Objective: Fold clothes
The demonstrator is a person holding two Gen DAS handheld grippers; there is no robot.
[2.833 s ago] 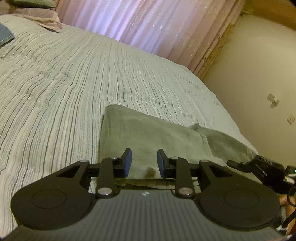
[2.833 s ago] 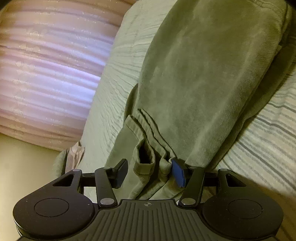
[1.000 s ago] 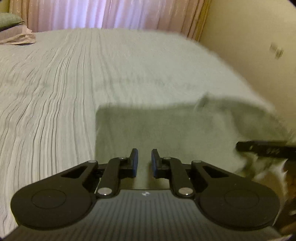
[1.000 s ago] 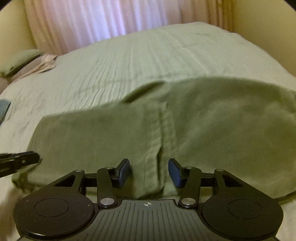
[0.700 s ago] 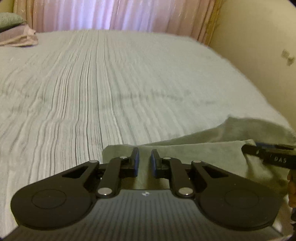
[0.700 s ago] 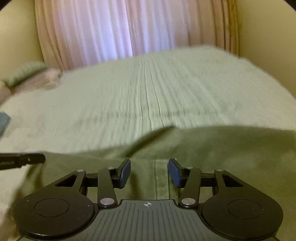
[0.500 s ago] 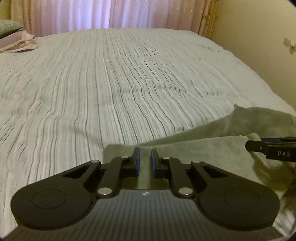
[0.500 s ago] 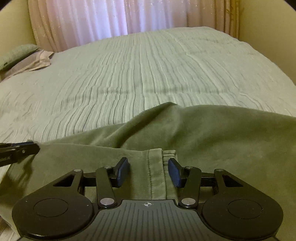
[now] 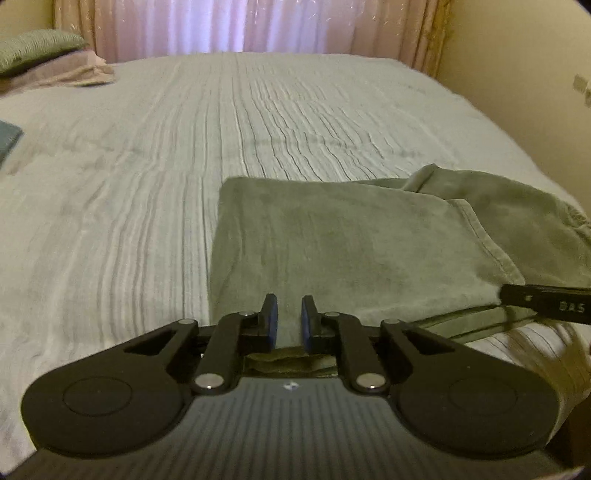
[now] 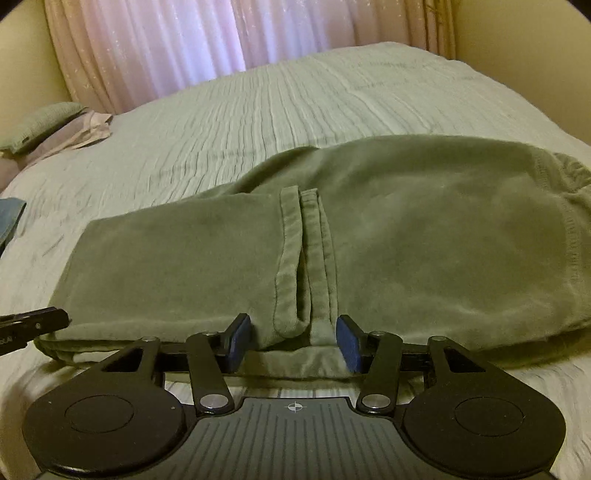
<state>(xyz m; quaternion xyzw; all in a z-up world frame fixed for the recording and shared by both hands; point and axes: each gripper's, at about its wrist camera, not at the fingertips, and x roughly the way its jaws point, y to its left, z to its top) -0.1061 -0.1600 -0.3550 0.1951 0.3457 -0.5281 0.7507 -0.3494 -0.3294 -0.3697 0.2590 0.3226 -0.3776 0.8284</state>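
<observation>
An olive green garment [image 9: 351,243] lies folded on the striped bed cover [image 9: 147,166], with its hems and seam running towards me [image 10: 306,258]. My left gripper [image 9: 289,321] sits at the garment's near left edge. Its jaws stand close together on the cloth edge and are opening slightly. My right gripper [image 10: 293,343] is closed on the bunched hems at the near edge, with both pads against the fabric. Each gripper's tip shows in the other's view: the right gripper [image 9: 546,304] and the left gripper [image 10: 33,325].
Pillows [image 9: 37,48] lie at the far left of the bed, and a blue folded item [image 9: 7,142] is at the left edge. Pink curtains [image 9: 258,26] hang behind the bed. A cream wall [image 9: 535,74] stands close on the right.
Both grippers drew the garment's near edge back, then carried it forward again. More of the cloth now lies spread out flat ahead of them than half a second ago.
</observation>
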